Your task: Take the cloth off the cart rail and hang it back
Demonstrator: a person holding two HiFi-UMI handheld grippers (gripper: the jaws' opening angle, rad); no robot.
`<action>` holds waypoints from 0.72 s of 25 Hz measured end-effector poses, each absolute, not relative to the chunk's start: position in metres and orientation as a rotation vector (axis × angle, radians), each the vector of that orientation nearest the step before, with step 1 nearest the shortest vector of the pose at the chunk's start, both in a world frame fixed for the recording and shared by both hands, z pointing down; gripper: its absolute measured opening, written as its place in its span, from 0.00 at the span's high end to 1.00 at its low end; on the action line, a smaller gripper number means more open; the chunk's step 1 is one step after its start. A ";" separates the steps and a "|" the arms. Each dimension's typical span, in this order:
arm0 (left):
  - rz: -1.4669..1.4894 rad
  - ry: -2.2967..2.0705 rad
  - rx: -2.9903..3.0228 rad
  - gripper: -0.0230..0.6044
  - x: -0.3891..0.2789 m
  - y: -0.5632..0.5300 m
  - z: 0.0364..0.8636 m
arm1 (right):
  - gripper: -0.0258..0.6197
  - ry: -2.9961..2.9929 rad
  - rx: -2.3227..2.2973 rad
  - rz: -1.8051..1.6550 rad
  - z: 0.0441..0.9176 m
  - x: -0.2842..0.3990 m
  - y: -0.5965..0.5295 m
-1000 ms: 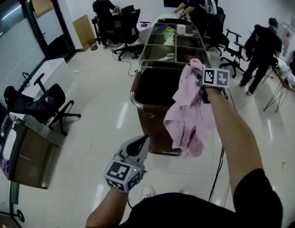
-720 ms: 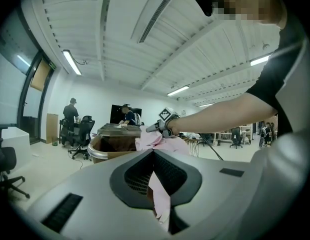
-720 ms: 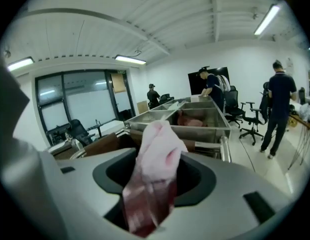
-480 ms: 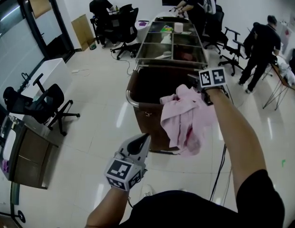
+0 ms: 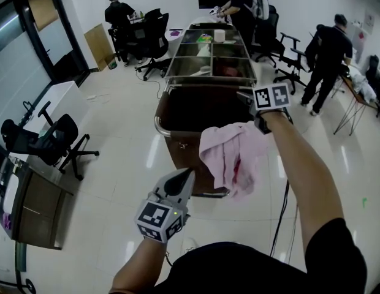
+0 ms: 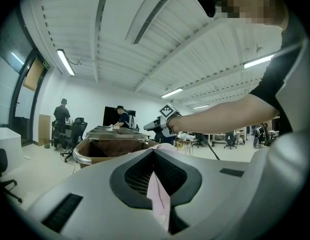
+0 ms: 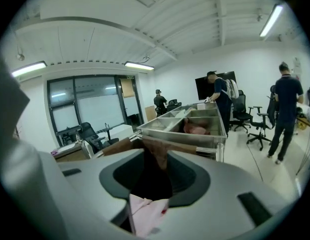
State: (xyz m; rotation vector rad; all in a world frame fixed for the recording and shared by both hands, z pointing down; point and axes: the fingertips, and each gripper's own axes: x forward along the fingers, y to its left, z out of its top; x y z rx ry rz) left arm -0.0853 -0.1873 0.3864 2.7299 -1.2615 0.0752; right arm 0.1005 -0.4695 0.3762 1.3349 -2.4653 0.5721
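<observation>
Just off the cart rail (image 5: 157,122), my right gripper (image 7: 156,156), jaws just closing in, pinches the pink cloth (image 5: 230,155) in mid-air; that small bite may slip. My left gripper (image 6: 155,151) looks near-shut, pink in its slit, hold unclear.

The cart (image 5: 178,149) is standing on the glossy pale floor (image 5: 122,158). Its chrome rail (image 5: 157,125) is curving round the near end of a dark brown bin (image 5: 202,106). Behind the bin, a steel tray top (image 5: 208,81) divided into compartments is carrying a white roll (image 5: 219,35), a green-yellow item (image 5: 204,38) and a reddish, cloth-like item (image 5: 230,71). A black office chair (image 5: 52,143) is standing on the floor well to the left of the cart. A black cable (image 5: 281,213) is running across the floor just to the right of the cart.
</observation>
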 end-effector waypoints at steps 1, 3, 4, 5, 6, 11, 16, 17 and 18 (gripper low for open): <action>0.073 -1.260 2.729 0.96 -0.084 -0.187 0.386 | 0.80 -2.492 1.335 0.587 0.370 0.099 -0.467; 0.070 -1.258 2.729 0.96 -0.083 -0.186 0.384 | 0.94 -2.560 1.334 0.613 0.353 0.095 -0.459; 0.071 -1.260 2.732 0.96 -0.082 -0.185 0.383 | 0.96 -2.606 1.330 0.623 0.341 0.092 -0.453; 0.070 -1.261 2.737 0.96 -0.082 -0.185 0.382 | 0.96 -2.665 1.321 0.628 0.326 0.088 -0.444; 0.068 -1.261 2.740 0.96 -0.082 -0.184 0.381 | 0.96 -2.738 1.307 0.620 0.307 0.085 -0.431; 0.033 -1.254 2.748 0.96 -0.080 -0.178 0.369 | 0.95 -3.013 1.347 0.401 0.212 0.102 -0.324; 0.044 -1.243 2.738 0.96 -0.081 -0.175 0.367 | 0.95 -3.218 1.327 0.532 0.218 0.127 -0.231; 0.045 -1.244 2.737 0.96 -0.080 -0.174 0.366 | 0.96 -3.225 1.353 0.529 0.224 0.133 -0.217; 0.046 -1.244 2.738 0.96 -0.079 -0.173 0.366 | 0.96 -3.220 1.387 0.517 0.232 0.138 -0.206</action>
